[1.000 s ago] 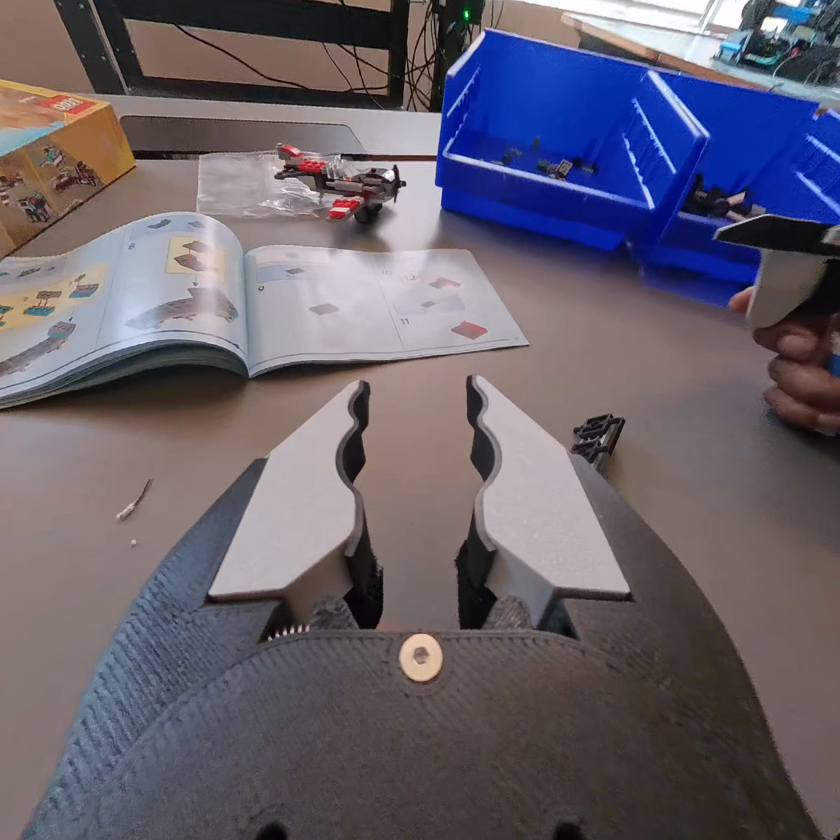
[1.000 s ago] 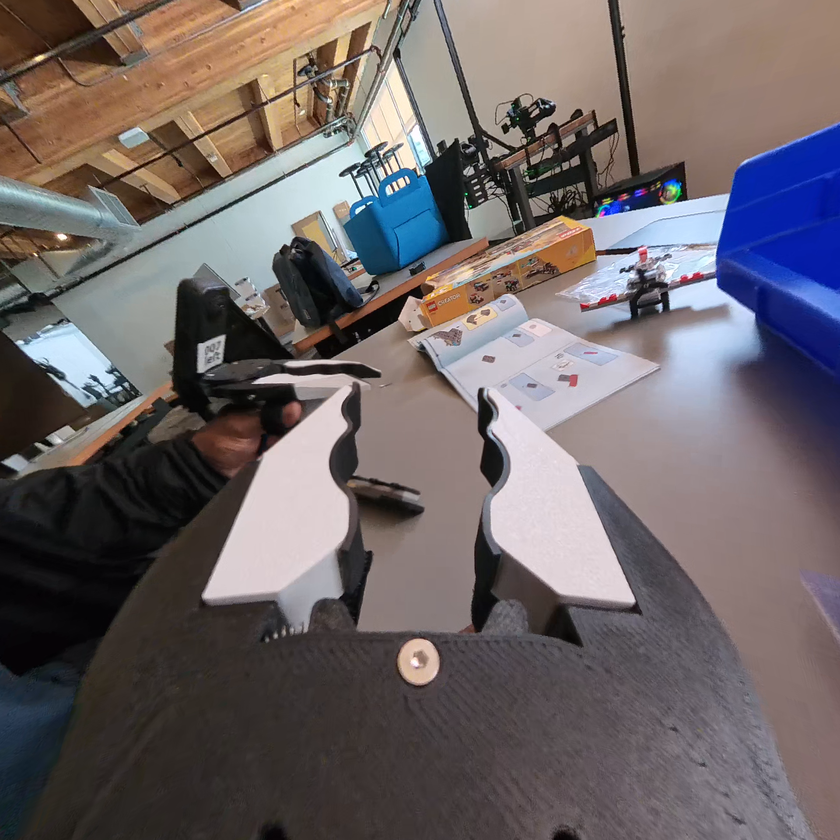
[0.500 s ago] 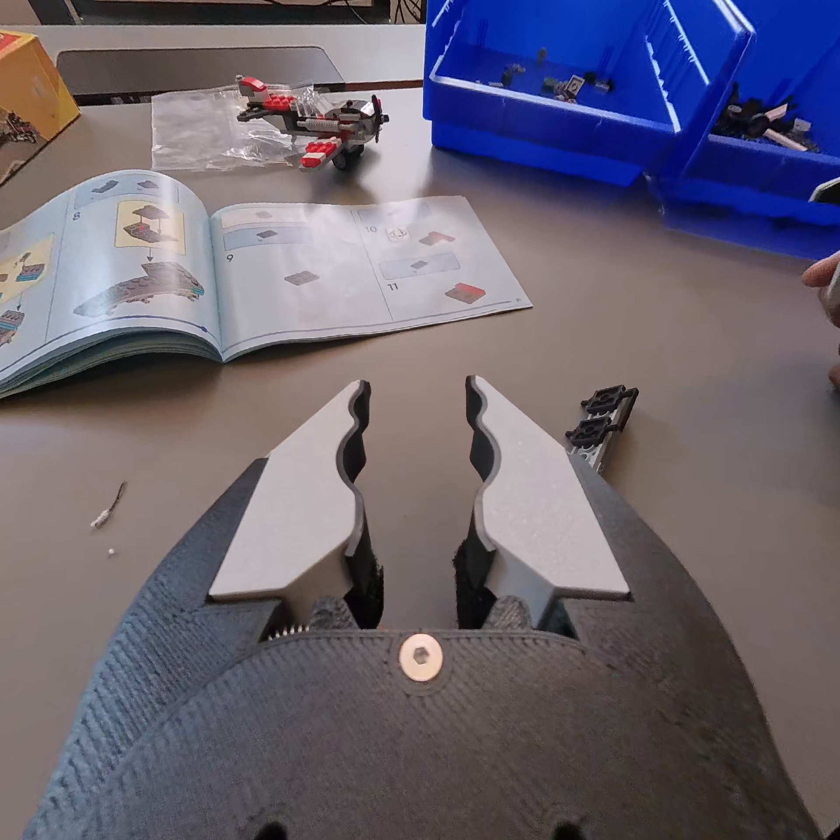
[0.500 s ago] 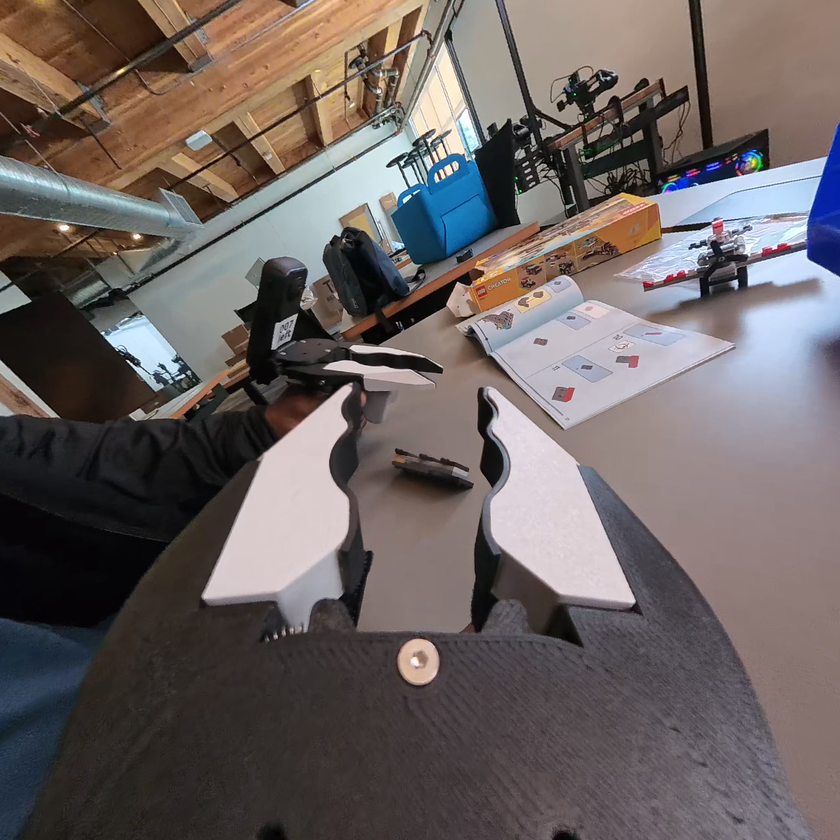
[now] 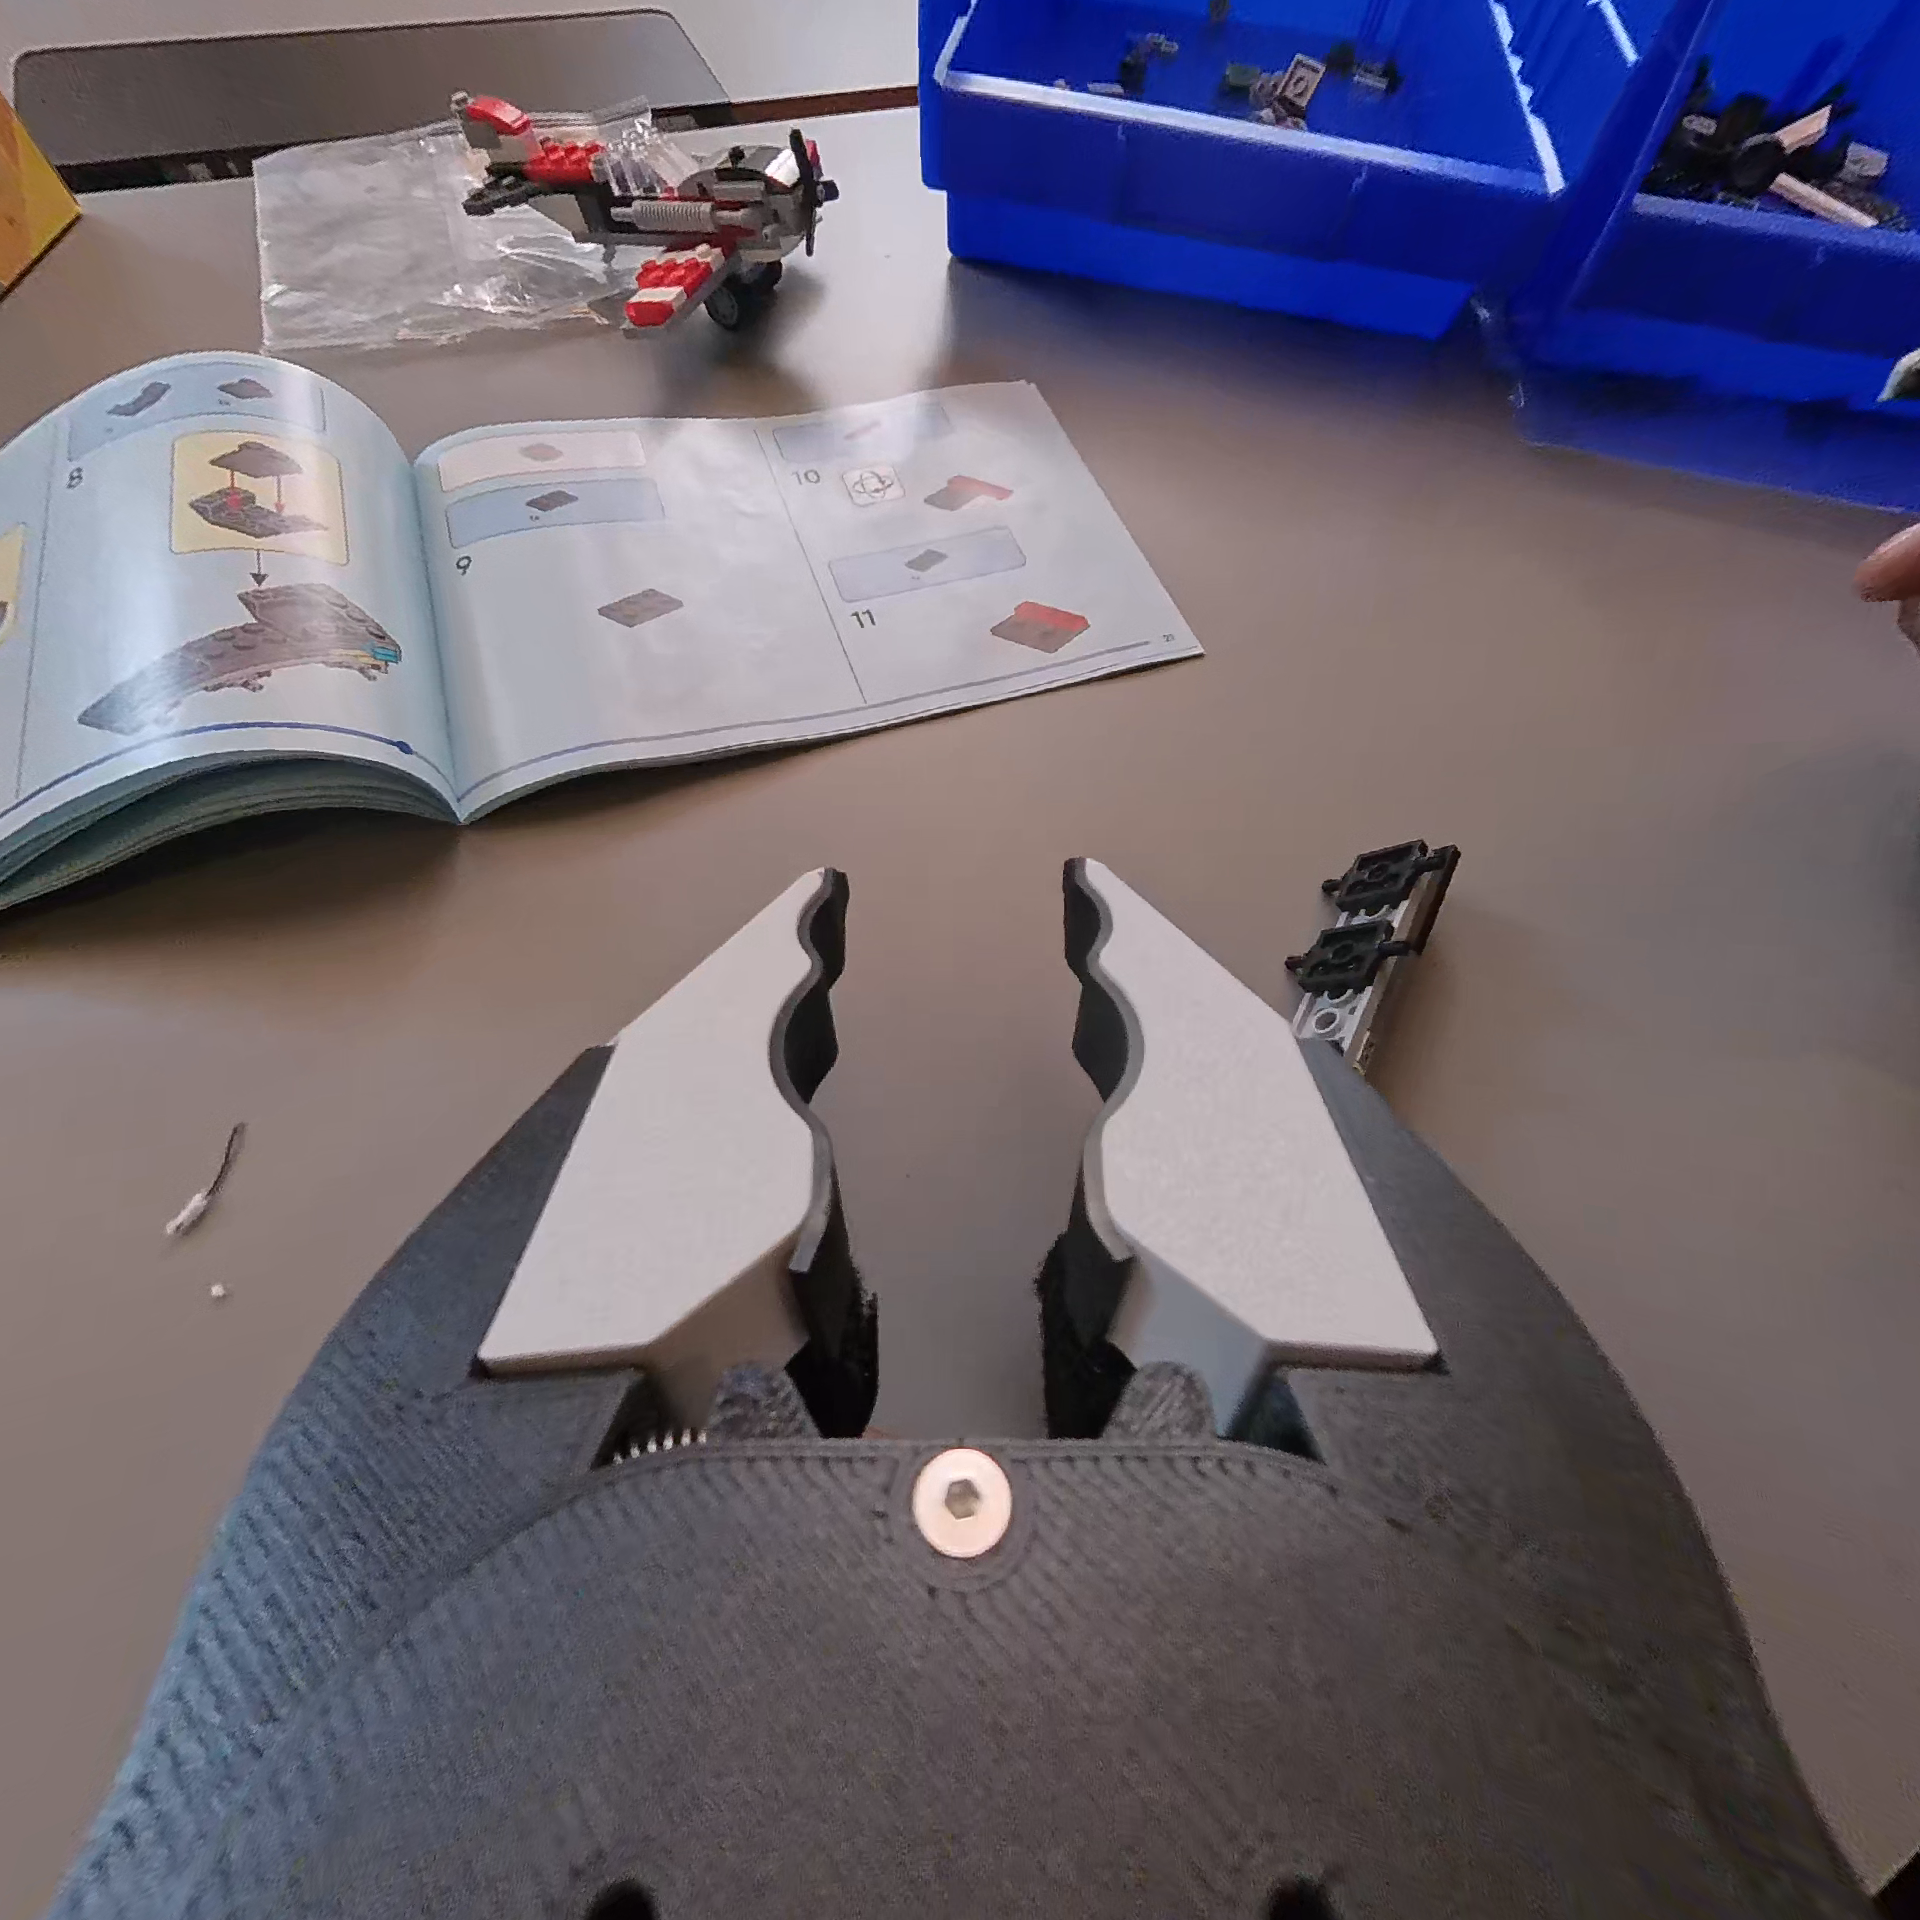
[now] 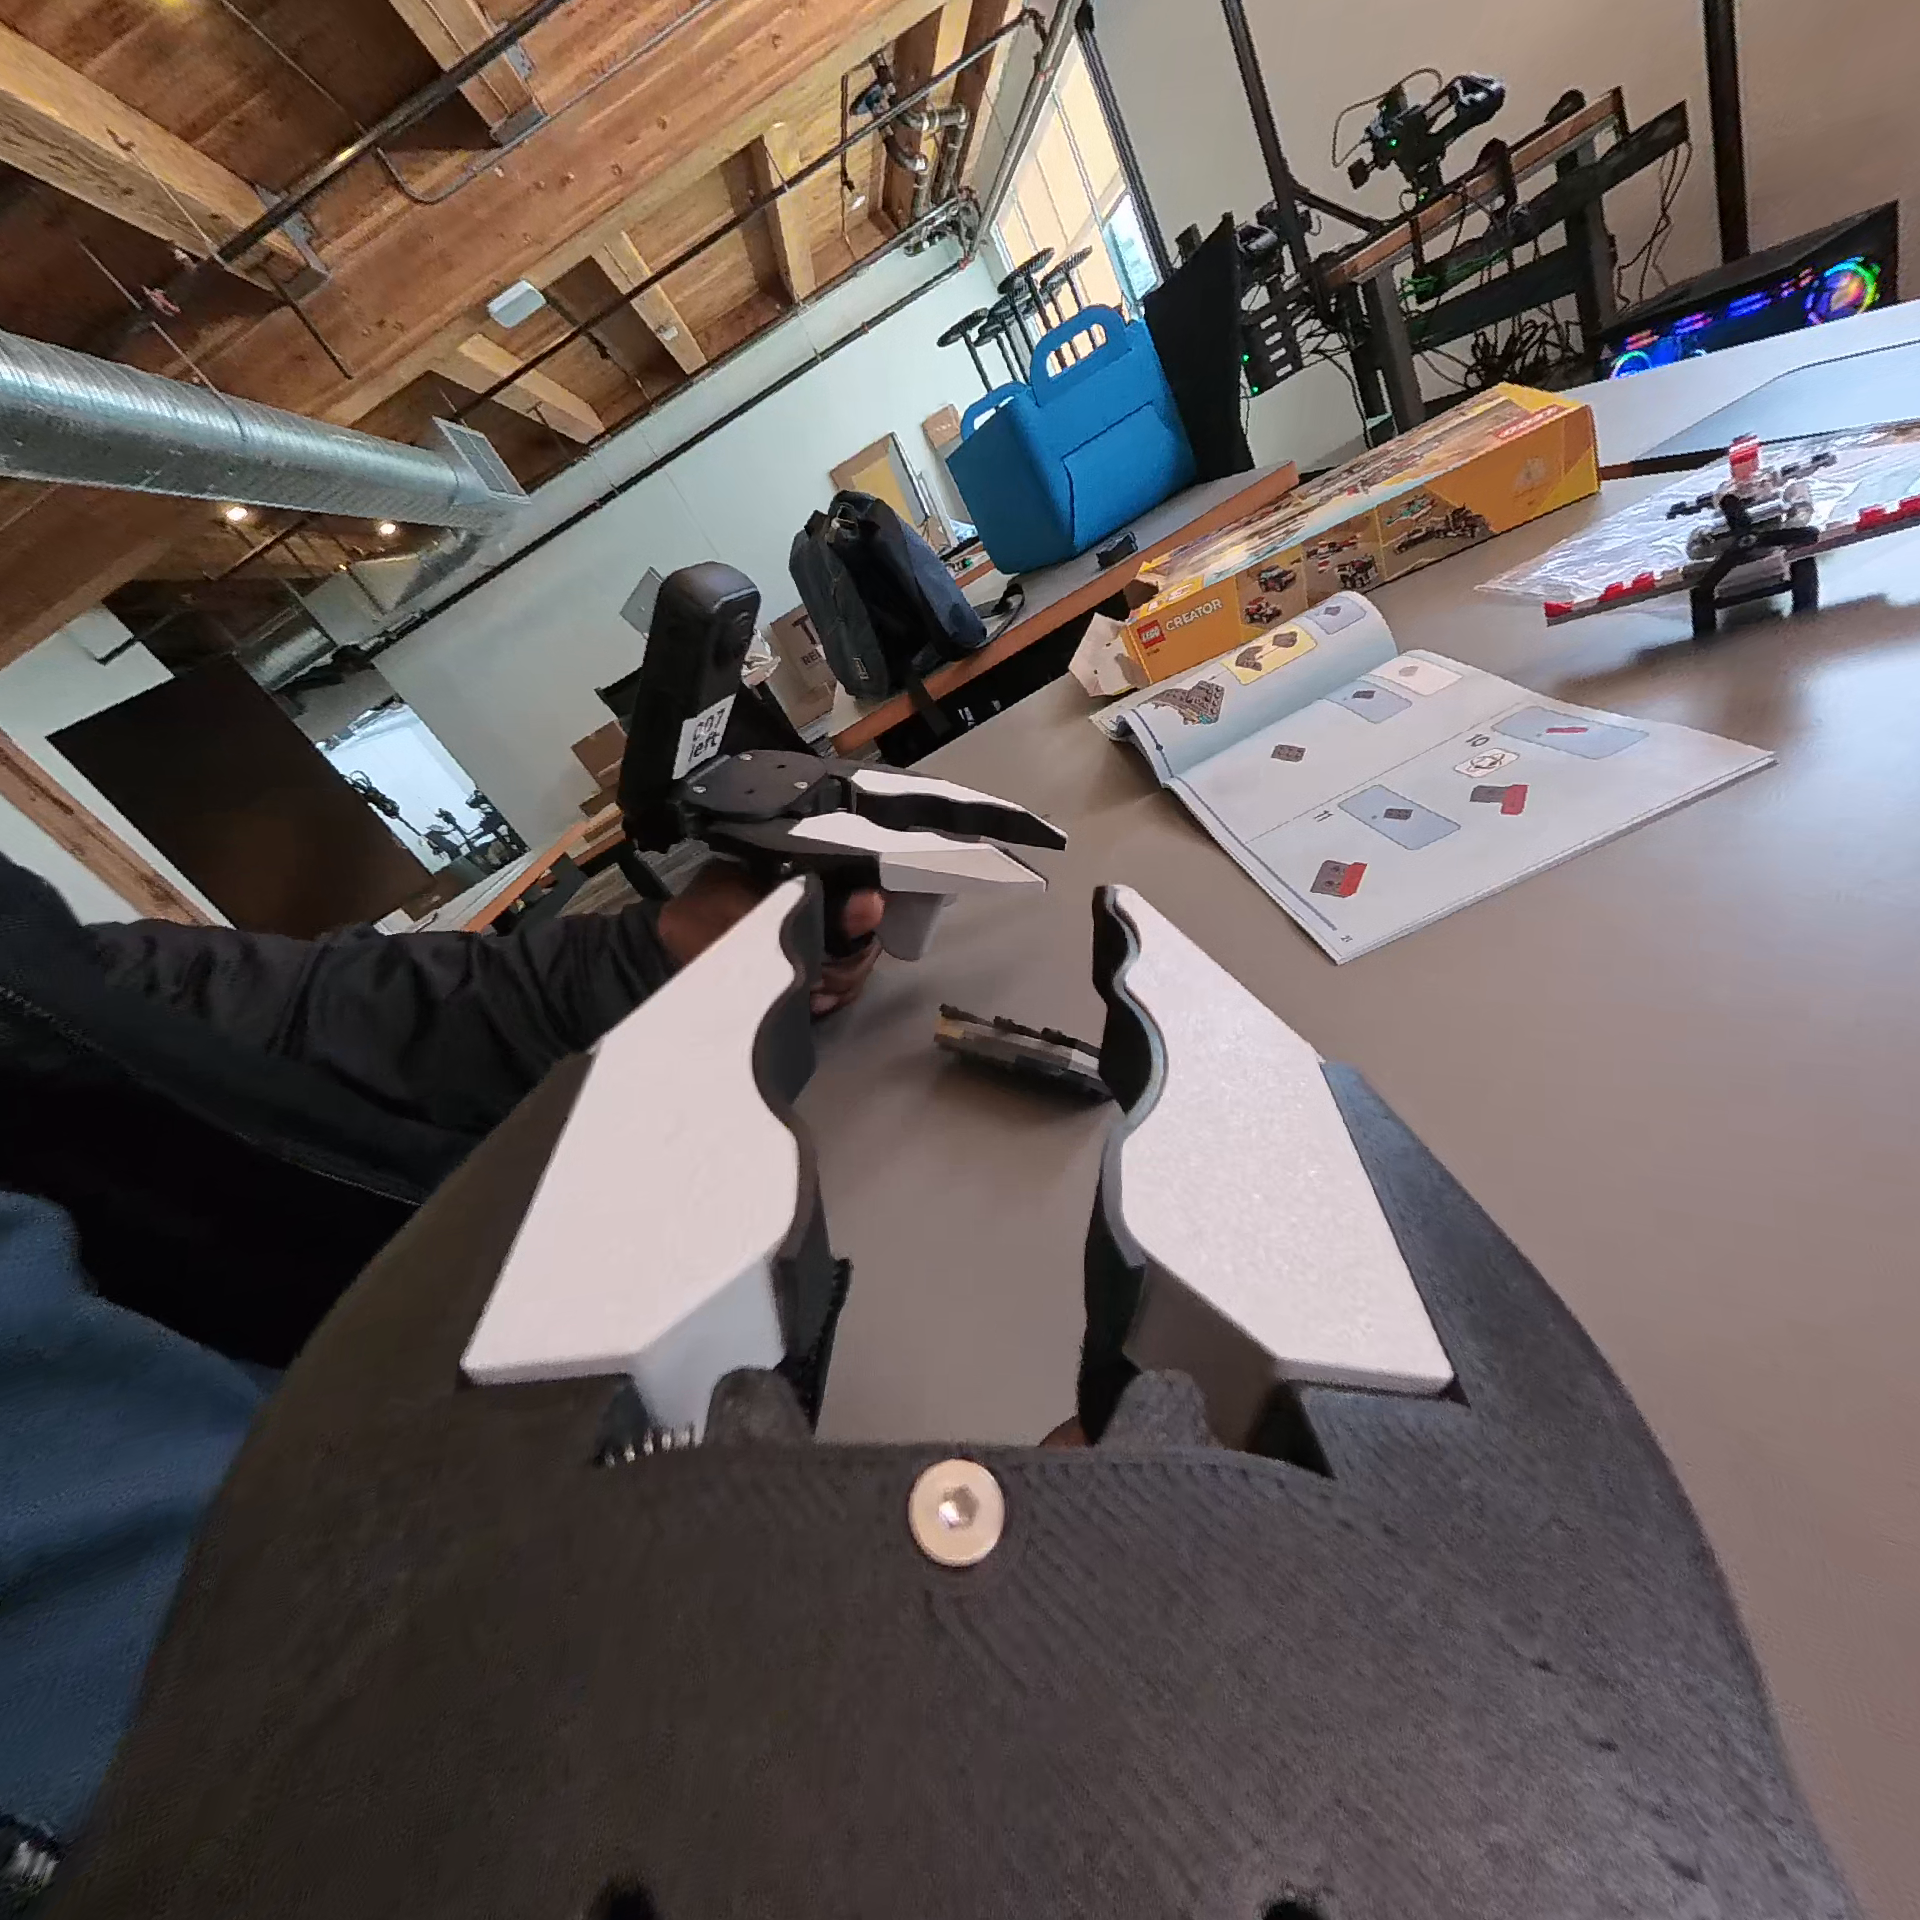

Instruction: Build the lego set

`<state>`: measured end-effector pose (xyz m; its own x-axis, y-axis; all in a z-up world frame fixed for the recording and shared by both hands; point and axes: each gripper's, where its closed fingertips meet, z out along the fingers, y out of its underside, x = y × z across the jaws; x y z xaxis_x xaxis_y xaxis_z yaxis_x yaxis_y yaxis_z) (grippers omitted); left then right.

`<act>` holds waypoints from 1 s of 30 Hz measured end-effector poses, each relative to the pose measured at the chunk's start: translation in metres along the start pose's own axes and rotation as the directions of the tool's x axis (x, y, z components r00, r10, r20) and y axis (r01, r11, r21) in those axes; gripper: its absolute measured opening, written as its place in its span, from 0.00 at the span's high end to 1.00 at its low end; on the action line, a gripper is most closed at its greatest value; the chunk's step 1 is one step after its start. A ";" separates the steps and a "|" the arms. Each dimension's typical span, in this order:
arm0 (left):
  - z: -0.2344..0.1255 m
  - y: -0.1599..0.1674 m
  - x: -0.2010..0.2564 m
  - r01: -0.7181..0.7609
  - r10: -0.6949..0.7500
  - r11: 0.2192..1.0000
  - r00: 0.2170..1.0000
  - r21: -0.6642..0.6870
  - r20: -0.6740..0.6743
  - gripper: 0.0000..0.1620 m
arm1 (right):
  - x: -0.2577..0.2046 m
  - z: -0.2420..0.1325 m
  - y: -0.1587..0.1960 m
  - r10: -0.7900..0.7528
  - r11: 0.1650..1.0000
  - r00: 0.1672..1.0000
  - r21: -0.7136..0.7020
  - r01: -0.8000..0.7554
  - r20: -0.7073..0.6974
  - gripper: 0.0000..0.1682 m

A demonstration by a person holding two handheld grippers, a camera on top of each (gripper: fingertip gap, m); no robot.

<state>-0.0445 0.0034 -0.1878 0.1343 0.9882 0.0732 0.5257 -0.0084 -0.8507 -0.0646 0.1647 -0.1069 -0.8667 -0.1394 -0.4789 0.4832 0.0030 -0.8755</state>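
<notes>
Lego sub-assembly [image 5: 1369, 940]: a narrow strip of grey plates with two black pieces on top, lying flat on the desk [image 5: 1455, 644], just beside the right finger of the left gripper [image 5: 954, 896]; in the right wrist view the same strip [image 6: 1013, 1049] lies just ahead of the right gripper [image 6: 948, 912], partly behind its right finger.
Left gripper: jaws released, nothing between them, only bare desk showing in the gap.
Right gripper: jaws released and empty, low over the desk, pointing toward the left gripper [image 6: 992, 852], which a hand [image 6: 831, 940] in a dark sleeve holds.
Instruction booklet [image 5: 582, 582]: open flat beyond the left gripper, pages showing build steps.
Lego plane [image 5: 665, 218]: finished red, grey and black model standing partly on a clear plastic bag [image 5: 374, 249], beyond the booklet.
Blue bins [image 5: 1247, 197]: two side by side at the far right of the desk, small dark and grey pieces inside.
Lego box [image 6: 1382, 530]: yellow, lying on the desk beyond the booklet.
Scrap [image 5: 208, 1184]: a small thin bit on the desk left of the left gripper.
</notes>
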 end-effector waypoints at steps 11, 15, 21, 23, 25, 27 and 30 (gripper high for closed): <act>-0.011 -0.011 0.002 0.058 -0.051 0.993 0.996 0.098 -0.073 0.74 | 0.020 0.010 0.015 0.043 0.993 0.993 -0.101 -0.055 -0.113 0.70; -0.017 -0.017 -0.004 0.180 -0.158 0.973 0.976 0.144 -0.150 0.75 | 0.032 0.012 0.020 0.066 0.987 0.981 -0.132 -0.090 -0.181 0.73; -0.028 -0.025 -0.011 0.264 -0.222 0.940 0.954 0.215 -0.201 0.75 | 0.046 0.014 0.024 0.083 0.982 0.958 -0.141 -0.125 -0.274 0.79; -0.027 -0.024 -0.008 0.244 -0.202 0.947 0.959 0.209 -0.201 0.75 | 0.049 0.015 0.027 0.086 0.978 0.953 -0.158 -0.136 -0.291 0.79; -0.026 -0.024 -0.006 0.232 -0.191 0.952 0.960 0.201 -0.205 0.75 | 0.051 0.016 0.030 0.094 0.974 0.948 -0.169 -0.151 -0.304 0.80; -0.026 -0.024 -0.006 0.238 -0.194 0.950 0.958 0.203 -0.211 0.75 | 0.053 0.017 0.031 0.100 0.972 0.944 -0.173 -0.160 -0.314 0.81; -0.028 -0.025 -0.007 0.253 -0.206 0.944 0.954 0.210 -0.219 0.75 | 0.054 0.018 0.032 0.099 0.971 0.941 -0.175 -0.162 -0.322 0.81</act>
<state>-0.0352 -0.0078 -0.1529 0.2040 0.9106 0.3594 0.3538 0.2737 -0.8944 -0.0938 0.1397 -0.1598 -0.8079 0.1881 -0.5584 0.5881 0.1990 -0.7839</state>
